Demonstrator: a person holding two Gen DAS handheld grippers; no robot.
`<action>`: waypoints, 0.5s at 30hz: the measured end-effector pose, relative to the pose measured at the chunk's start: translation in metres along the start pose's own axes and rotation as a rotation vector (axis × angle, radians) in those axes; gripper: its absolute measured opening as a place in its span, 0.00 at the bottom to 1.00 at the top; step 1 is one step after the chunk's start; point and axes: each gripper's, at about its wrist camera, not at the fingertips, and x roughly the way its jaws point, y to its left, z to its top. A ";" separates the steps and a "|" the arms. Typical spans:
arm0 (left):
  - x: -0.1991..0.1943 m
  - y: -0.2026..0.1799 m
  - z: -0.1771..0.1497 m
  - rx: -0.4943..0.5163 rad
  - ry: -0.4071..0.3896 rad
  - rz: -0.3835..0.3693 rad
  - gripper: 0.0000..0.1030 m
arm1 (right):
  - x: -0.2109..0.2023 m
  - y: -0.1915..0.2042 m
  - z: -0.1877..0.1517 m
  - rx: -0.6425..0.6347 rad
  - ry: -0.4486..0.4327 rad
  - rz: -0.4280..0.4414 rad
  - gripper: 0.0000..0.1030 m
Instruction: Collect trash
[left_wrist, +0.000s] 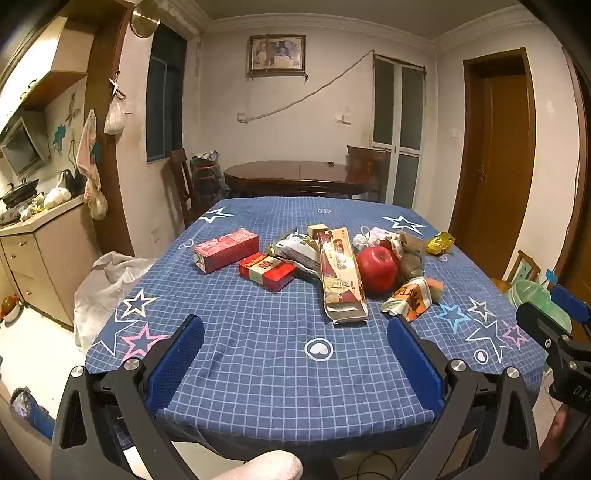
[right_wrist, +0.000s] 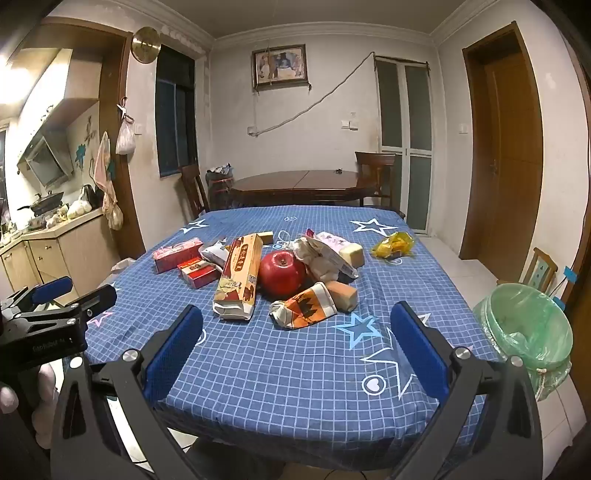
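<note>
1. Your left gripper (left_wrist: 295, 350) hovers over the near table edge, fingers spread wide, holding nothing.
2. Your right gripper (right_wrist: 295, 343) sits likewise, fingers wide and empty.
3. The bin (right_wrist: 524, 332) with the green liner stands at three o'clock off the table (right_wrist: 258, 369); its inside looks mostly bare, though you cannot see the bottom.
4. The trash lies at twelve o'clock: a long open carton (right_wrist: 239, 277), an orange wrapper (right_wrist: 306, 306), crumpled packets (right_wrist: 325, 258), a yellow wrapper (right_wrist: 393, 243), beside a red apple (right_wrist: 282, 273).
</note>
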 end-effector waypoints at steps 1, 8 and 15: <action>0.000 0.001 0.000 -0.002 0.000 0.001 0.96 | 0.001 0.000 0.000 -0.004 0.008 -0.001 0.95; -0.002 -0.003 0.002 0.011 0.009 0.001 0.96 | 0.002 0.000 0.000 -0.002 0.008 -0.004 0.95; 0.003 -0.002 0.004 0.005 0.012 -0.008 0.96 | 0.002 0.002 0.000 -0.005 0.009 -0.002 0.95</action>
